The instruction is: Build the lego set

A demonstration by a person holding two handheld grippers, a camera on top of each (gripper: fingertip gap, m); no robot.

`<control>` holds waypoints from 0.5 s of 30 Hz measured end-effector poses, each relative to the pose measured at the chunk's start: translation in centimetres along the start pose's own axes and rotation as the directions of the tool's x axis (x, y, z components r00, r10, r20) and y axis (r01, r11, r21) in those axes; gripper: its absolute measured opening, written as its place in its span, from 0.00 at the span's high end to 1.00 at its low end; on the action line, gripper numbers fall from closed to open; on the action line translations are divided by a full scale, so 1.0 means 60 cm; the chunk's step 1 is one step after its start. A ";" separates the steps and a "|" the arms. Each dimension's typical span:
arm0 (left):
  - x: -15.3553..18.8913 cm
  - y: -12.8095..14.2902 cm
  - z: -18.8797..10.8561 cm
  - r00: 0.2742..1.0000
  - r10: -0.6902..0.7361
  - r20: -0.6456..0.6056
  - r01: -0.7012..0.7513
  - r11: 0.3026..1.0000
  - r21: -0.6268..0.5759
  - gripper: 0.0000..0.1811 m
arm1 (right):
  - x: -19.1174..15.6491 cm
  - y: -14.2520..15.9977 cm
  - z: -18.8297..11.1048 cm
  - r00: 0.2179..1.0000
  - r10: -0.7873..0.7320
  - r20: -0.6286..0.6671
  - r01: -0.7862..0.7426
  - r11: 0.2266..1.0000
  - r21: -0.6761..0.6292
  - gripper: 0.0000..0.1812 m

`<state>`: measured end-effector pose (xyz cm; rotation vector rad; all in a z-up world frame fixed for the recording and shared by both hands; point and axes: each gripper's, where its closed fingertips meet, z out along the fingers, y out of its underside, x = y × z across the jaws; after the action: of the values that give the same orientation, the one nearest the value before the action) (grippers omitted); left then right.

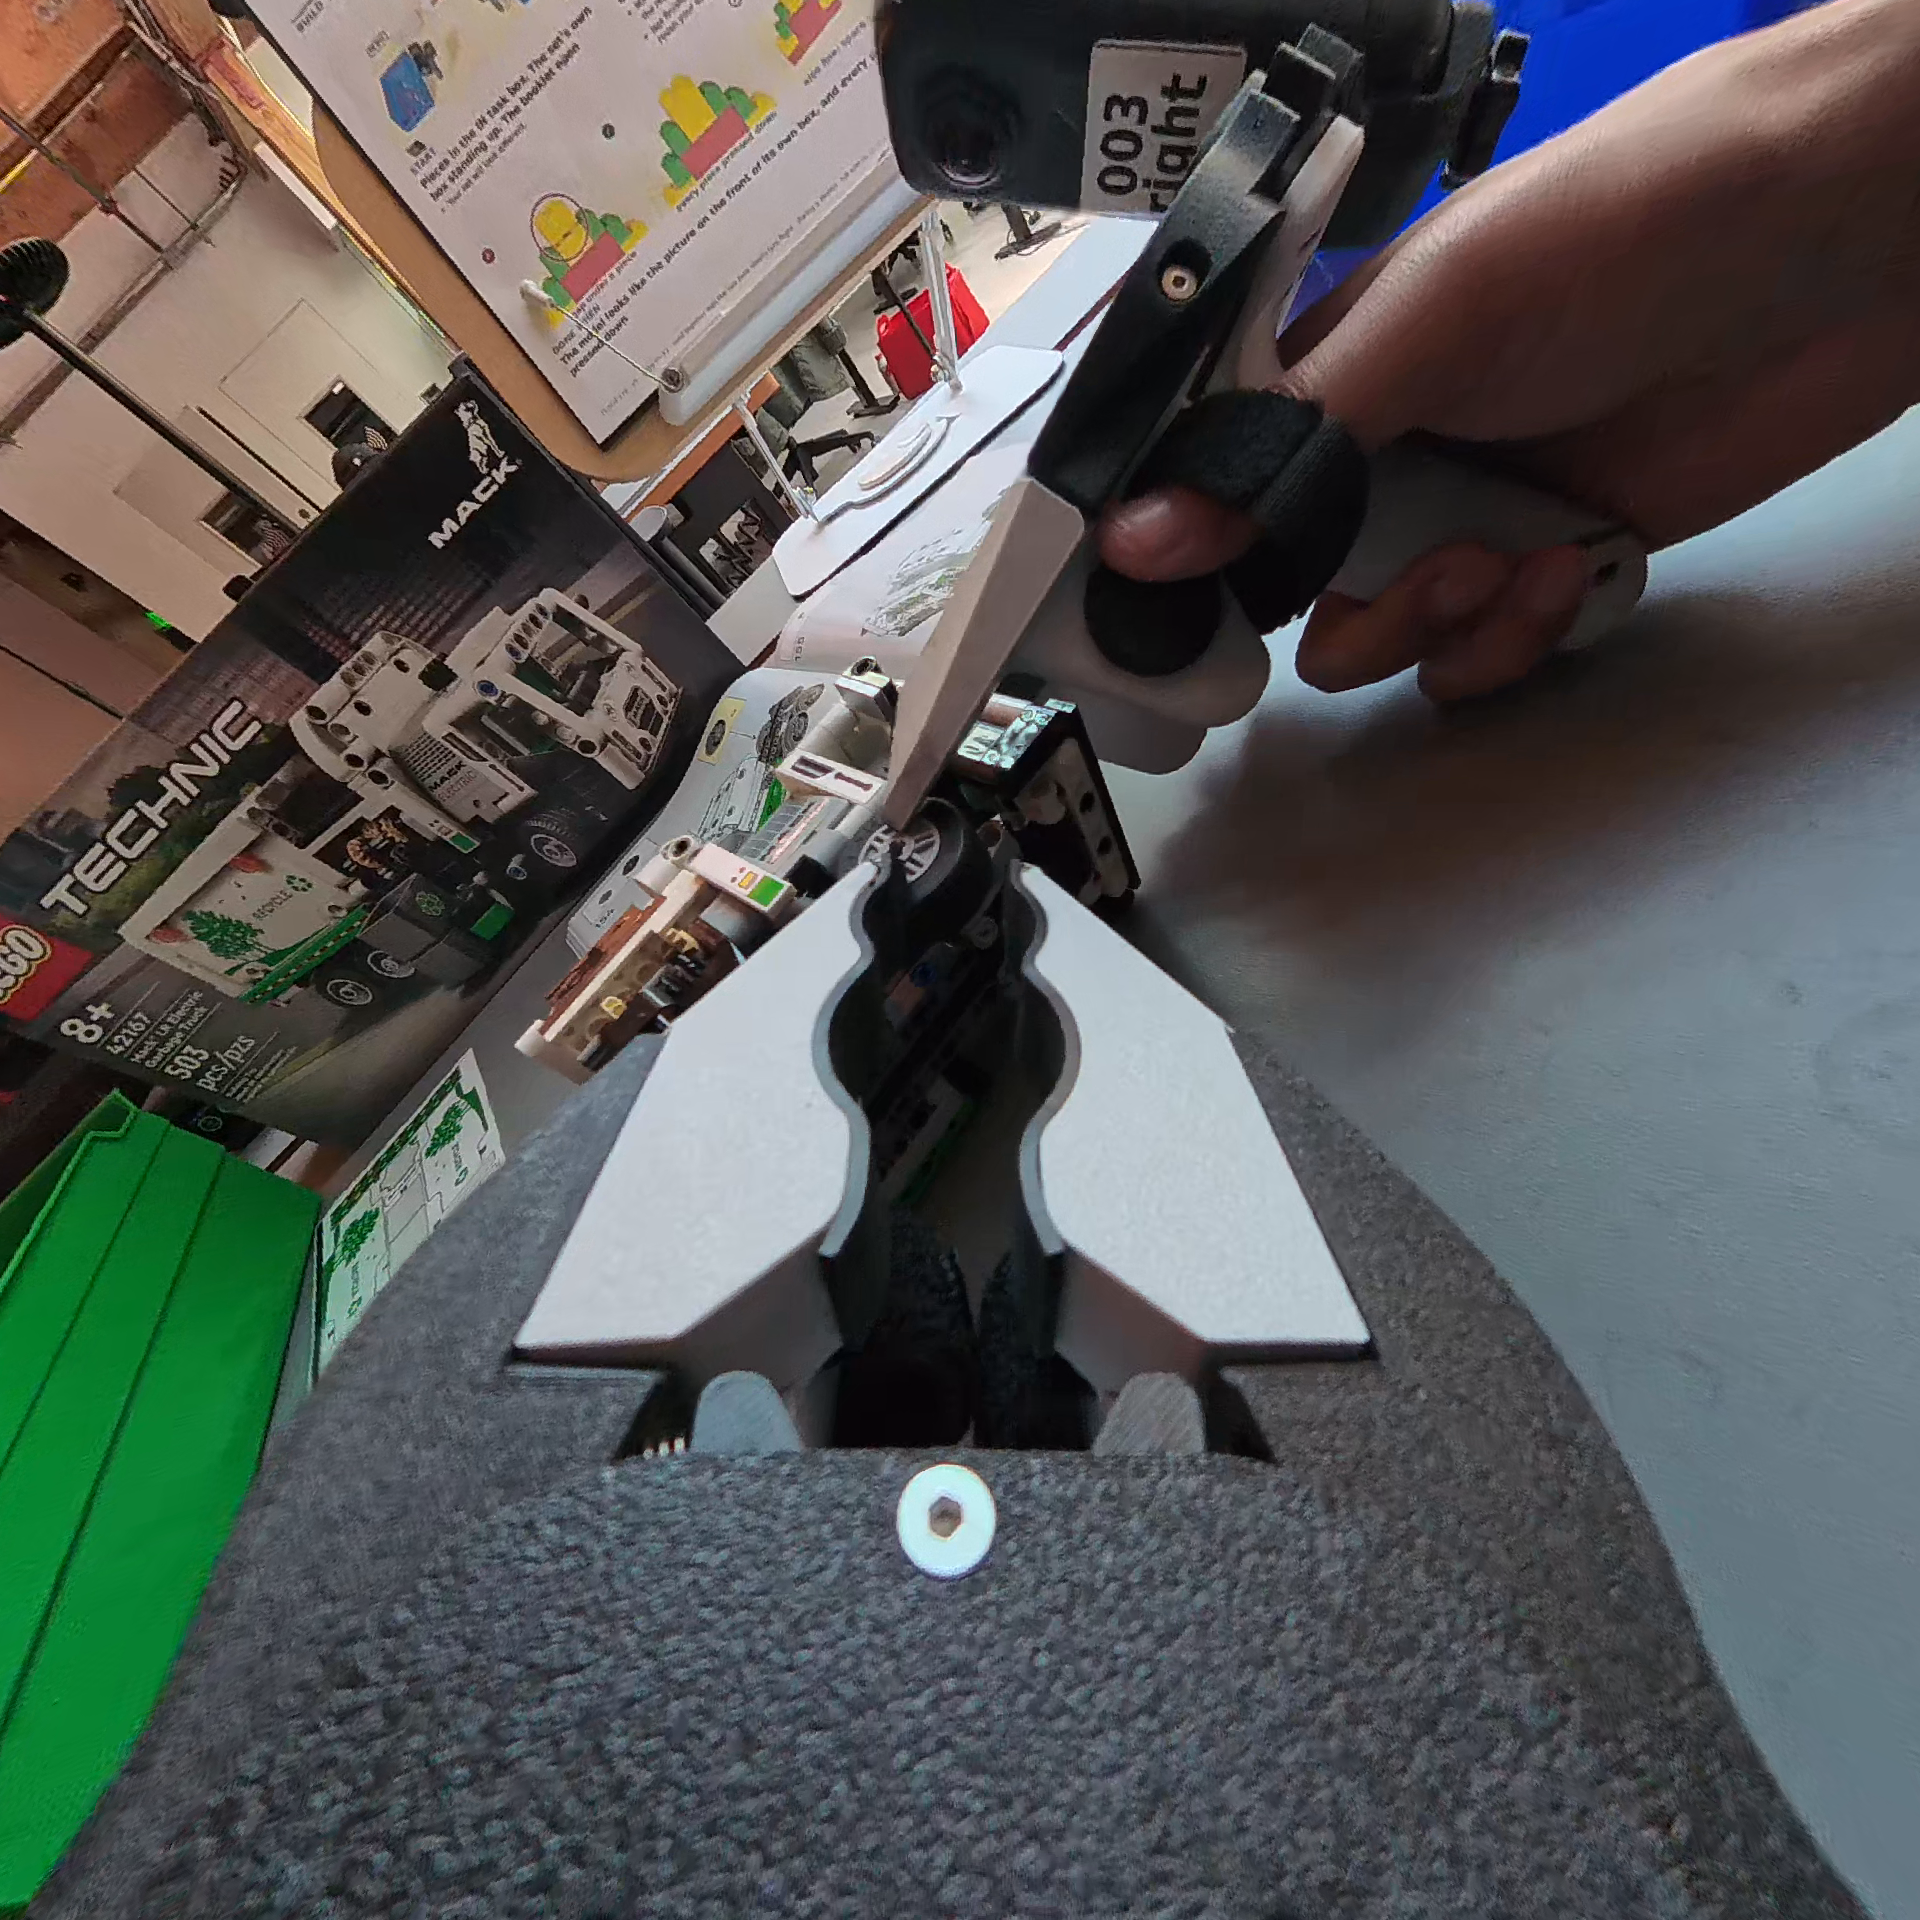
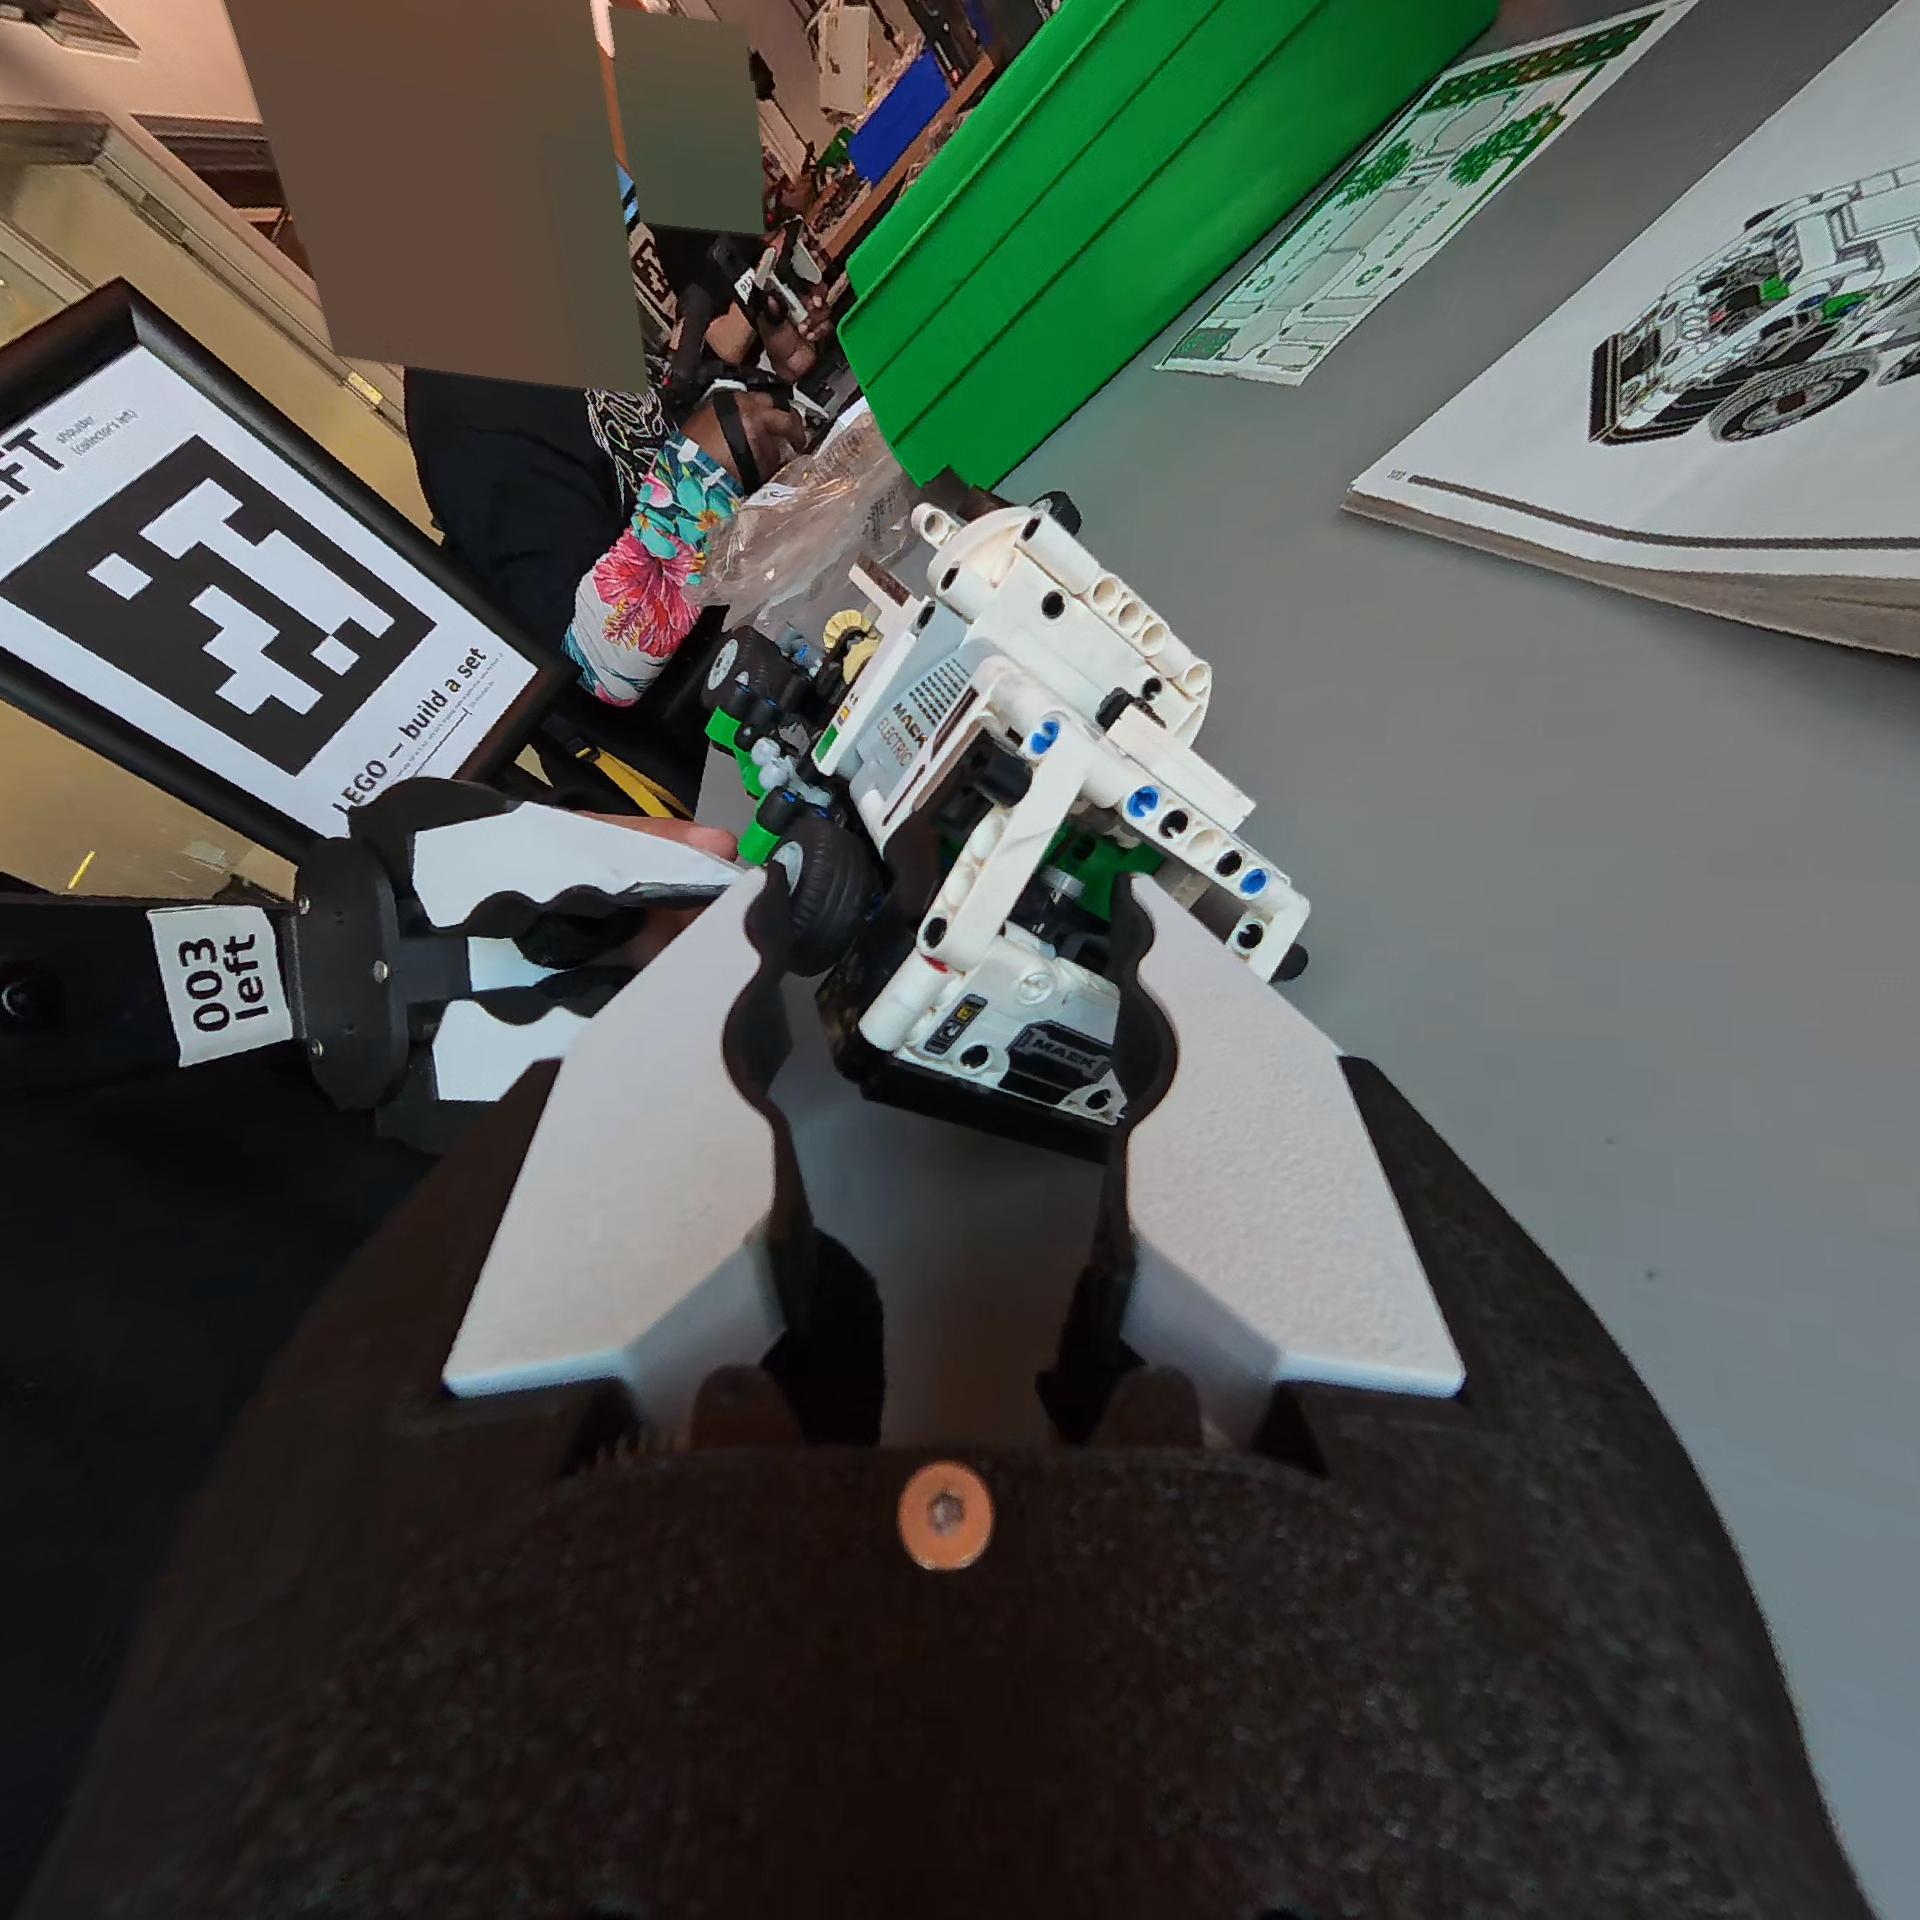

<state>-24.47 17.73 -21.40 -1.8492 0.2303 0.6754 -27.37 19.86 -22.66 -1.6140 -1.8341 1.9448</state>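
1. The left tongs (image 1: pixel 940 883) sit closed down on the underside of the truck model (image 2: pixel 1039 831), fingers pinching around a black wheel (image 1: pixel 930 847). In the right wrist view those same tongs reach in from the left, narrow-gapped, their tips lost behind the tyre.
2. The right tongs (image 2: pixel 945 904) stand apart, straddling the cab end of the truck; the wheel lies just inside the left finger (image 2: pixel 665 1091) and the white frame just inside the right one. I can't tell whether either pad is pressing yet.
3. The truck is tipped on its side on the grey bench (image 2: pixel 1558 1143), long axis running away from the right tongs, straight ahead and slightly right. The left tongs come at it crosswise, so the two pairs meet nearly at right angles at the wheel.
4. Both are at the model; the left pair has the firmer claim, so I'd judge it the steadying hand while the right closes or presses.
5. Crowding is the risk: the right pair's tip nearly touches the wheel the left pair holds.
6. Around: the instruction booklet (image 2: pixel 1662 436) lies to the right, a sticker sheet (image 2: pixel 1382 197) and green bin (image 2: pixel 1091 229) beyond, the set's box (image 1: pixel 343 769) standing behind. None block the approach.
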 end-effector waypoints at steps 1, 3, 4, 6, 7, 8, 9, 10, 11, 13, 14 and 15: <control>-0.001 0.000 0.000 1.000 -0.005 -0.002 0.005 1.000 0.001 0.91 | 0.000 0.000 0.000 1.000 0.003 0.003 -0.003 1.000 -0.001 0.66; -0.002 0.000 0.000 1.000 -0.011 -0.002 0.011 1.000 0.005 0.92 | 0.000 0.001 0.000 1.000 0.005 0.005 -0.005 1.000 -0.003 0.67; -0.002 0.000 0.000 1.000 -0.013 -0.001 0.013 1.000 0.006 0.93 | 0.000 0.001 0.000 1.000 0.002 0.005 -0.002 1.000 -0.004 0.66; -0.002 0.000 0.000 1.000 -0.020 -0.006 0.021 1.000 0.009 0.94 | 0.000 0.002 0.001 1.000 -0.011 0.003 0.011 1.000 -0.010 0.66; -0.001 0.000 0.000 1.000 -0.027 -0.009 0.028 1.000 0.010 0.95 | 0.000 0.002 0.001 1.000 -0.022 -0.002 0.022 1.000 -0.012 0.66; -0.001 0.001 0.000 0.999 -0.034 -0.012 0.034 0.999 0.010 0.95 | -0.001 0.003 0.001 1.000 -0.024 -0.002 0.024 1.000 -0.013 0.66; -0.001 0.001 0.000 0.999 -0.040 -0.014 0.040 0.999 0.009 0.95 | -0.001 0.003 0.001 1.000 -0.024 -0.001 0.024 1.000 -0.015 0.66; -0.001 0.001 0.000 0.999 -0.043 -0.017 0.043 0.999 0.007 0.95 | 0.000 0.003 0.001 1.000 -0.023 0.000 0.023 1.000 -0.015 0.66; -0.001 0.001 0.000 0.999 -0.045 -0.018 0.045 0.999 0.006 0.95 | 0.000 0.003 0.001 1.000 -0.019 0.003 0.019 1.000 -0.014 0.66; -0.002 -0.001 0.001 0.999 -0.043 -0.017 0.043 0.999 0.007 0.95 | 0.000 0.002 0.000 1.000 -0.010 0.006 0.010 1.000 -0.013 0.67; -0.002 -0.001 0.002 0.999 -0.041 -0.017 0.042 0.999 0.008 0.95 | 0.001 0.002 0.000 1.000 -0.007 0.008 0.007 1.000 -0.013 0.67; -0.001 -0.002 0.002 0.999 -0.040 -0.017 0.040 0.999 0.009 0.95 | 0.001 0.002 0.000 1.000 -0.008 0.006 0.008 1.000 -0.012 0.67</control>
<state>-24.53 17.87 -21.30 -1.8469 0.2065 0.6302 -27.33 19.84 -22.77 -1.6036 -1.8549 1.9418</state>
